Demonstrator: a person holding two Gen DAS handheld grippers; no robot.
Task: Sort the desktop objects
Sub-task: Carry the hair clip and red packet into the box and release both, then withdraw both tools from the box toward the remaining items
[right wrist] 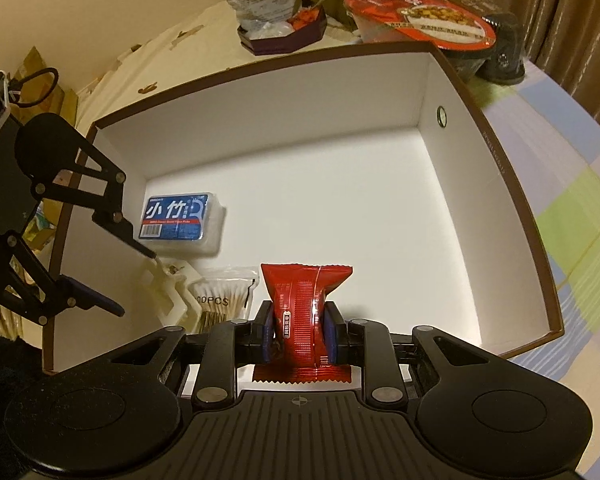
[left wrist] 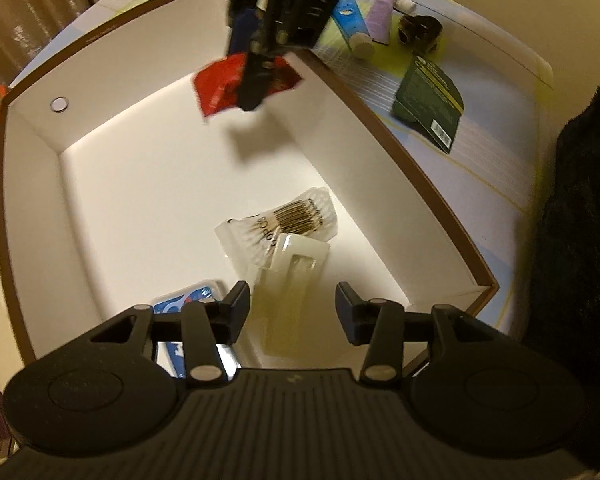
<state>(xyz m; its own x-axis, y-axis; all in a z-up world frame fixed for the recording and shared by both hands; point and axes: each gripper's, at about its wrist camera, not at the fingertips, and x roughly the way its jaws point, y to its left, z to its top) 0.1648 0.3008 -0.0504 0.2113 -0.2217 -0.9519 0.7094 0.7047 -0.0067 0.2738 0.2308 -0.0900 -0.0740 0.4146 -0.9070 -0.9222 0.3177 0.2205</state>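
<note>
Crinkly red foil packet (right wrist: 305, 312), pinched by right claw (right wrist: 298, 334)

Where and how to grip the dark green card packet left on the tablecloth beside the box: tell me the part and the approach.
Take the dark green card packet by its long side edges, near the middle, coming straight down from above. It lies flat on the tablecloth outside the box, so there is probably little thickness to bite; one finger may need to slip under an edge. The open left gripper is free, the right gripper holds the red packet.
</note>
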